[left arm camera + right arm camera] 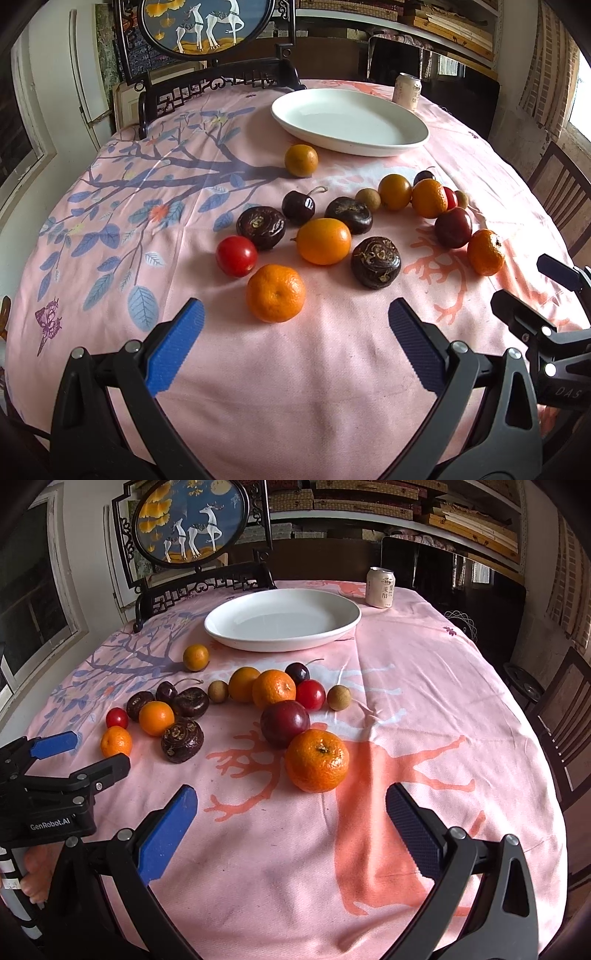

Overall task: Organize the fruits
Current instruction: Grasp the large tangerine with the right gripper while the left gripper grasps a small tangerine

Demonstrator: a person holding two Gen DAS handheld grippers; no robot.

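Several fruits lie loose on the pink tablecloth in front of an empty white plate [351,122], which also shows in the right wrist view [282,620]. My left gripper [295,343] is open and empty, just short of a mandarin [275,292]. Beyond that lie a red tomato [236,256], an orange [324,241] and dark water chestnuts [376,262]. My right gripper [291,823] is open and empty, just short of another mandarin [317,760], with a dark red plum [284,722] behind it. The left gripper also shows in the right wrist view [79,753].
A drink can [380,588] stands behind the plate at the far right. A dark carved stand with a round deer picture [188,520] sits at the table's far left edge. Wooden chairs [565,716] stand at the right. The cloth [424,686] covers the table.
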